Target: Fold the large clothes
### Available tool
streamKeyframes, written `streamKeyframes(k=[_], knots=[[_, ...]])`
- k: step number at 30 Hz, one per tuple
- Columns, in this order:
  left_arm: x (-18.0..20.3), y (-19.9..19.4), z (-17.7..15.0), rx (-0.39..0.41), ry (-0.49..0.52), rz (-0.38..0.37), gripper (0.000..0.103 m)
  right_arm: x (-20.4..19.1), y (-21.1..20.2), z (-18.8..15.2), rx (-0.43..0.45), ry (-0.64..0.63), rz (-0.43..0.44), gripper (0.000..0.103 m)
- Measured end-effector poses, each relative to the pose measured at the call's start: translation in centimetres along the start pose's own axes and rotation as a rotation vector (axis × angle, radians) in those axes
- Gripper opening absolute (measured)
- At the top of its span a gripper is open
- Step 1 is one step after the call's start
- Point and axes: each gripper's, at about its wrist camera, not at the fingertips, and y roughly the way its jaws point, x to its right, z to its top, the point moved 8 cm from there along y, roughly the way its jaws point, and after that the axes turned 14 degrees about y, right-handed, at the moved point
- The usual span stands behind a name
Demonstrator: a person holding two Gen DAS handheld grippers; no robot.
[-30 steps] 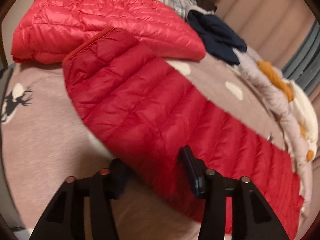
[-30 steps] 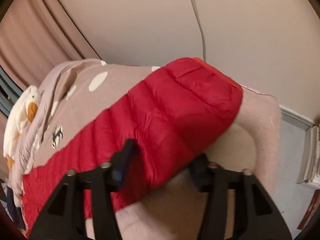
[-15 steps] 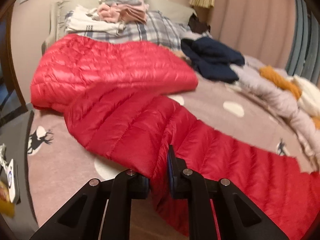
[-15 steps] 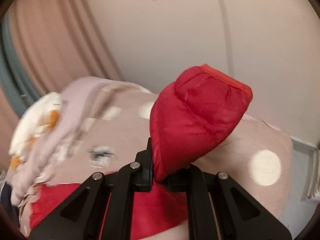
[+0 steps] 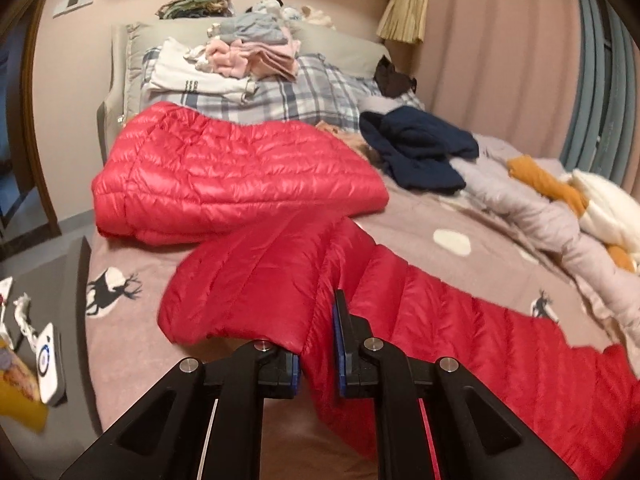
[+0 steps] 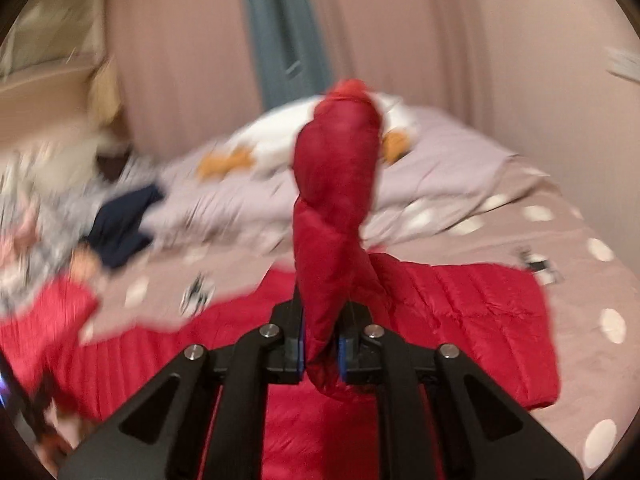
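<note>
Spreading across the patterned bedspread (image 5: 132, 364), the red down coat (image 5: 460, 340) lay with its long axis running from the far left, where its bulk was bunched below the plaid pillows (image 5: 288, 100), toward the near right, where a long quilted panel ended. It looked light, puffy and soft, with a slick shell likely to slide through a loose pinch, so seams and edges seemed the best places to grip. A navy garment (image 5: 416, 148) lay apart at the far right, near a rumpled lilac duvet (image 5: 532, 208). The left gripper (image 5: 316, 364) held a raised fold of the coat at its near edge, fingers narrowed onto the fabric. The right gripper (image 6: 322, 354) was pinched on a twisted sleeve-like part (image 6: 336, 208) that stood upright, pointing away from the camera; blur made it hard to say whether this was a sleeve or a corner.
</note>
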Motion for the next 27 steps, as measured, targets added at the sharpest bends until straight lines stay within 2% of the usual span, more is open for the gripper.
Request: streamKeyframes(k=[2,3,4,6,8,11,13,16,18,22,24,25,27], knots=[[-0.3,0.2,-0.5,-0.022,-0.020,-0.008,0.012,-1.2,1.4,-2.7,-0.080,-0.057,0.000,0.032],[-0.4,0.4,-0.7,-0.043,-0.036,-0.014,0.012,-1.5,2.1,-3.5,-0.110,-0.076,0.011,0.046],[-0.4,0.5,-0.8,-0.051,-0.044,-0.020,0.012,-1.3,2.3,-4.0,-0.134,-0.093,0.020,0.055],[-0.3,0.6,-0.8,-0.057,-0.056,-0.032,0.012,-0.9,2.0,-3.6,-0.118,-0.105,0.018,0.061],[-0.1,0.5,-0.8,-0.055,-0.046,-0.024,0.012,0.1,0.8,-1.8,-0.065,-0.102,-0.001,0.062],[0.2,0.4,-0.8,-0.050,-0.036,-0.024,0.012,2.8,-1.1,1.1,-0.003,-0.062,-0.044,0.074],[0.5,0.6,-1.0,-0.058,-0.031,-0.025,0.012,5.8,-1.7,2.8,0.035,-0.036,-0.127,0.074],[0.8,0.7,-1.1,-0.062,-0.011,-0.016,0.012,11.4,-0.2,4.1,0.051,0.028,-0.292,0.074],[1.0,0.7,-1.0,-0.058,-0.002,-0.015,0.012,14.9,1.9,3.3,-0.003,0.082,-0.336,0.072],[1.6,0.7,-0.8,-0.046,0.021,-0.002,0.012,19.7,7.8,-3.0,-0.198,0.070,-0.468,0.066],[2.0,0.8,-0.7,-0.040,0.027,-0.003,0.012,20.2,8.7,-4.6,-0.193,0.046,-0.491,0.066],[2.2,0.7,-0.5,-0.032,0.036,-0.001,0.012,20.0,8.3,-4.3,-0.160,0.036,-0.499,0.064],[2.6,0.2,0.0,0.009,0.045,-0.005,0.012,19.7,7.6,-3.3,-0.148,0.054,-0.482,0.060]])
